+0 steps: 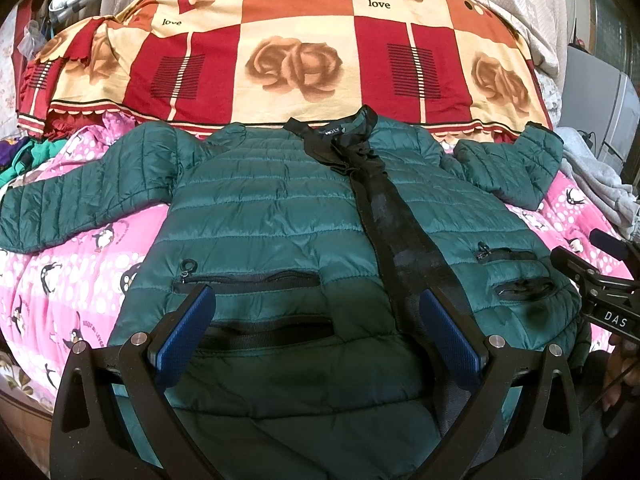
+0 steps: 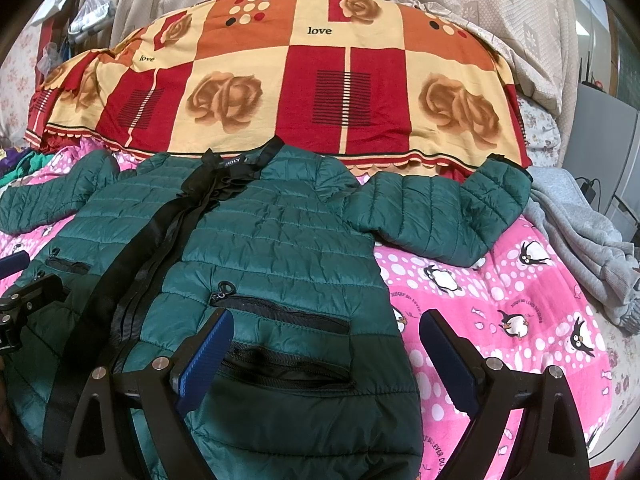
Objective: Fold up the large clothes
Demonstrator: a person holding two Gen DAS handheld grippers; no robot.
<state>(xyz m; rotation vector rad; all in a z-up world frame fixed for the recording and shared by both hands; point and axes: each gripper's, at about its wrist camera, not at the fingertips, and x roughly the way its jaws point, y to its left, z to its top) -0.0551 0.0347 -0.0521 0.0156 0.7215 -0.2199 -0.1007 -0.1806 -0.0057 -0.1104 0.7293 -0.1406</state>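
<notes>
A green quilted jacket (image 1: 280, 216) is lying front-up and spread flat on the pink penguin blanket (image 2: 500, 300) of a bed, collar toward the red-and-cream rose quilt (image 1: 304, 52), both sleeves reaching outward. The left gripper (image 1: 316, 328) is hovering released over the hem near the black zipper strip (image 1: 396, 236), its jaws standing wide apart and holding nothing; the right gripper (image 2: 324, 352) is likewise spread wide, straddling the jacket's side edge beside a pocket (image 2: 280, 312). Judging from this layout, folding is only beginning. To do the step well, each gripper should probably be closing on a full pinch of the slippery padded fabric at the hem corner or side seam, both layers together, then lifting evenly so the panel is folding along a straight line. A gray garment (image 2: 576, 232) is lying near the right sleeve (image 2: 440, 208).
</notes>
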